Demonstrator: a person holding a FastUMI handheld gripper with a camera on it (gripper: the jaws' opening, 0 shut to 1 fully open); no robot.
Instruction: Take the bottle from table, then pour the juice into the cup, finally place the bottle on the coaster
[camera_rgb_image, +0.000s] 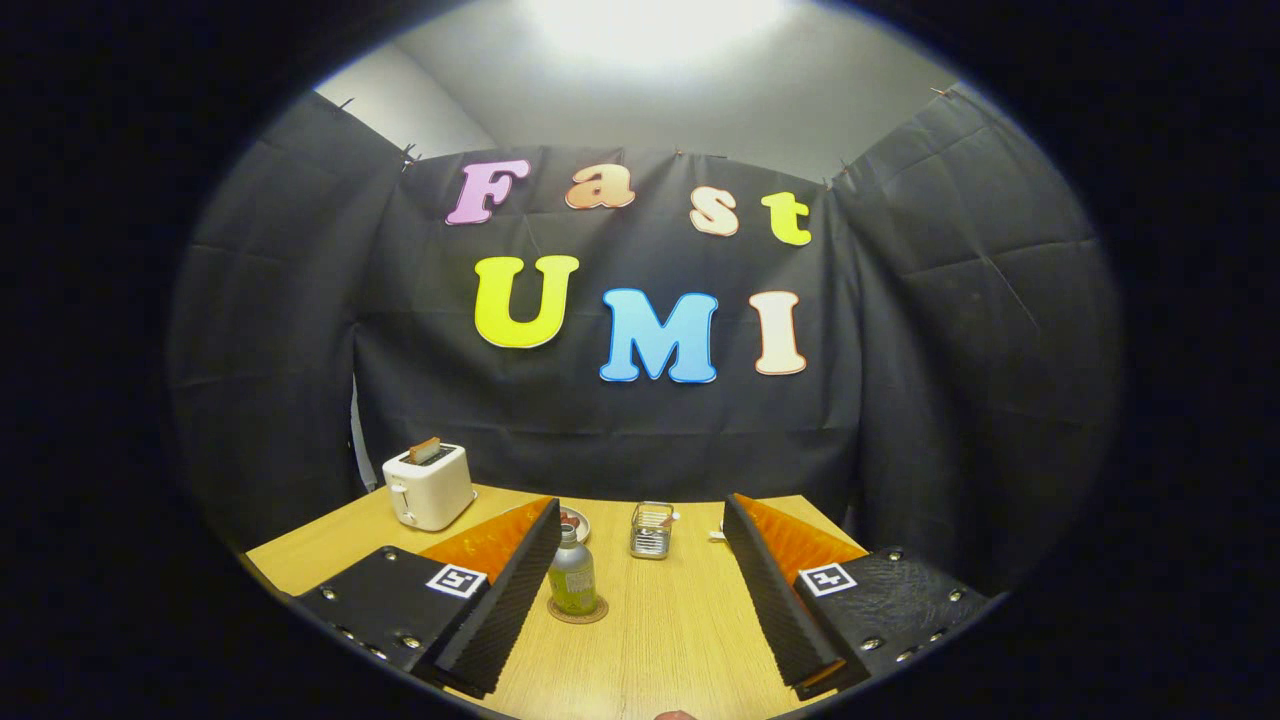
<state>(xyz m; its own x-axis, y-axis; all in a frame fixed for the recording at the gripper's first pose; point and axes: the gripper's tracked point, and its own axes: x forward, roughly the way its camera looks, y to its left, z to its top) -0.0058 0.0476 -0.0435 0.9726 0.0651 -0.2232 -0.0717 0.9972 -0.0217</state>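
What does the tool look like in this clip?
The tool has two long wedge-shaped fingers with ribbed inner faces. Each sits on a flat plate fixed with metal screws and carries a square black-and-white marker. The fingers stand wide apart, and no cables show.

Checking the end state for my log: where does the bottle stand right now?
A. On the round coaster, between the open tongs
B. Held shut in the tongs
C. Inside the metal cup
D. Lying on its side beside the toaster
A: the bottle stands upright on the coaster, with the tongs open around it and neither finger touching it.
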